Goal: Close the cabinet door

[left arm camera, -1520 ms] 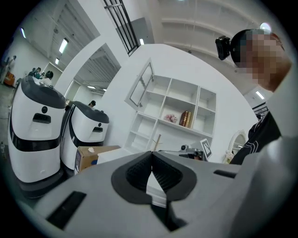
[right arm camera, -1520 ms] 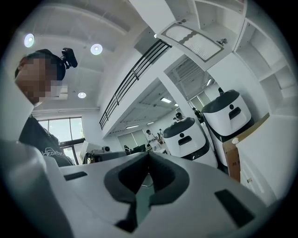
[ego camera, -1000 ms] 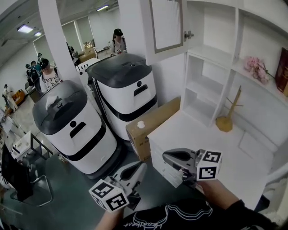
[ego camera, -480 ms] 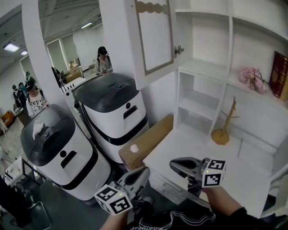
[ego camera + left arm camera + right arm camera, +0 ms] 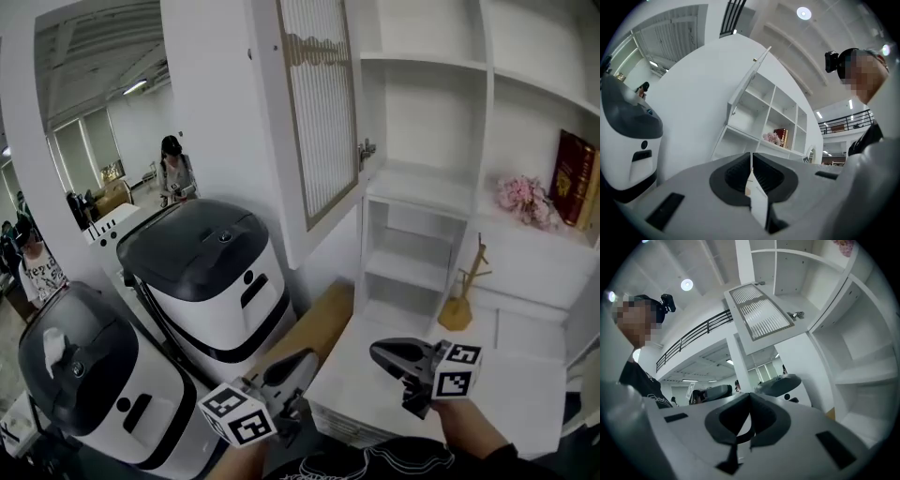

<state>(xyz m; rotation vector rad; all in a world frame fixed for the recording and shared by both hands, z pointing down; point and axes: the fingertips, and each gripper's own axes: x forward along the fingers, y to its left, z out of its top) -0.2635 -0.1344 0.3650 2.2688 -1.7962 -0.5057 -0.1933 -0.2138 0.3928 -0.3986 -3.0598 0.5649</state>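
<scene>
The white cabinet door (image 5: 323,112) with a ribbed glass panel stands swung open to the left of the upper shelf unit, its hinge (image 5: 366,150) on the right edge. It also shows in the left gripper view, edge-on, as the door (image 5: 749,78), and from below in the right gripper view as the door (image 5: 761,317). My left gripper (image 5: 302,362) is low at the bottom centre, shut and empty, well below the door. My right gripper (image 5: 380,352) is beside it over the counter, jaws together with nothing in them. Neither touches the door.
Two white-and-black machines (image 5: 202,272) (image 5: 84,375) stand at the left, with a cardboard box (image 5: 314,328) against the white counter (image 5: 506,375). Open shelves hold pink flowers (image 5: 523,199), red books (image 5: 572,178) and a wooden stand (image 5: 464,291). People (image 5: 173,173) stand far behind.
The view has lifted and the door has grown larger in it. Both grippers have moved forward and a little up toward the cabinet, still shut.
</scene>
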